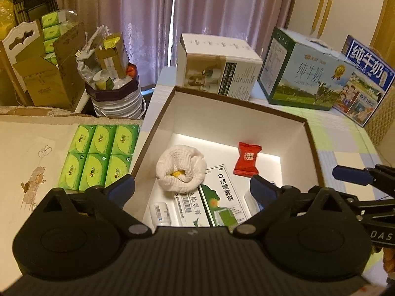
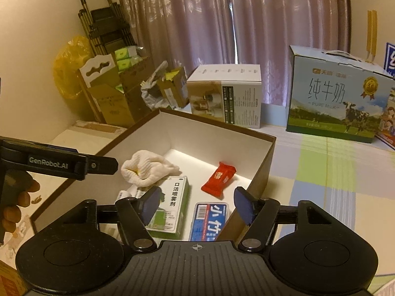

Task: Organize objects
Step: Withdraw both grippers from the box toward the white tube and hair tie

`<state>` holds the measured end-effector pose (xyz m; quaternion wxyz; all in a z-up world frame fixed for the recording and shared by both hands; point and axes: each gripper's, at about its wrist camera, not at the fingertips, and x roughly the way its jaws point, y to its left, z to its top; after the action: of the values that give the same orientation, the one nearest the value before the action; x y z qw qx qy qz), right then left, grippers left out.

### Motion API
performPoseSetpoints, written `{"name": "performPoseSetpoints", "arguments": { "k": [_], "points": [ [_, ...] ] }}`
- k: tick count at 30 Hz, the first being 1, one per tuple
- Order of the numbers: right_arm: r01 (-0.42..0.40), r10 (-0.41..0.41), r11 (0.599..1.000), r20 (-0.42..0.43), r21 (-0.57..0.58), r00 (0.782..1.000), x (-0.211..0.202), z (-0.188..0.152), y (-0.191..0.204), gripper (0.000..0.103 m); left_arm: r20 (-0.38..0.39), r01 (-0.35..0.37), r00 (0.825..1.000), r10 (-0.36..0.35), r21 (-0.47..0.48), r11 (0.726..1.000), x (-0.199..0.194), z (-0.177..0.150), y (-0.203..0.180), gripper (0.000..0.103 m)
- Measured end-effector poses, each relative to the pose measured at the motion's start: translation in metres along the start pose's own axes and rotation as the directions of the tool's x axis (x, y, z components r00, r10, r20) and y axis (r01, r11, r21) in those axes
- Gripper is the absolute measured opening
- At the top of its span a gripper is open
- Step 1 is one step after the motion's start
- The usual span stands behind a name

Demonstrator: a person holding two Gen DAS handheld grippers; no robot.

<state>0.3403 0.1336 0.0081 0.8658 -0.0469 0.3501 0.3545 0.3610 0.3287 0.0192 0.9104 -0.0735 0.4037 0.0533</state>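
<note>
Left wrist view: the left gripper (image 1: 192, 185) fills the bottom of the frame, its jaws spread wide with nothing between them, above an open box (image 1: 158, 120) at centre. Inside lie a white cloth bundle (image 1: 181, 165), a red snack packet (image 1: 247, 159) to its right, and a green-and-white carton (image 1: 223, 197) at lower centre. Green tissue packs (image 1: 98, 155) sit left of the box.

Right wrist view: the right gripper (image 2: 197, 206) at the bottom is released, gripping nothing, over the box's near corner. Below it lies a blue-and-white pack (image 2: 209, 222). A milk carton (image 2: 333, 98) stands at upper right.
</note>
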Motion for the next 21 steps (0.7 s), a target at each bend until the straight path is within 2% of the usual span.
{"name": "performPoseSetpoints", "arguments": {
  "k": [8, 14, 21],
  "points": [
    [0.003, -0.003, 1.000, 0.040, 0.019, 0.999, -0.037, -0.013, 0.008, 0.064, 0.050, 0.019, 0.999, -0.018, -0.016, 1.000, -0.044, -0.019, -0.006, 0.099],
    [0.003, -0.004, 1.000, 0.057, 0.028, 0.998, -0.068, -0.026, 0.010, 0.065, 0.046, 0.038, 0.998, -0.037, -0.028, 0.999, -0.069, -0.042, -0.015, 0.099],
    [-0.022, 0.018, 0.995, 0.043, 0.093, 0.999, -0.096, -0.046, 0.003, 0.065, 0.029, 0.067, 0.997, -0.067, -0.012, 0.998, -0.092, -0.068, -0.036, 0.099]
  ]
}}
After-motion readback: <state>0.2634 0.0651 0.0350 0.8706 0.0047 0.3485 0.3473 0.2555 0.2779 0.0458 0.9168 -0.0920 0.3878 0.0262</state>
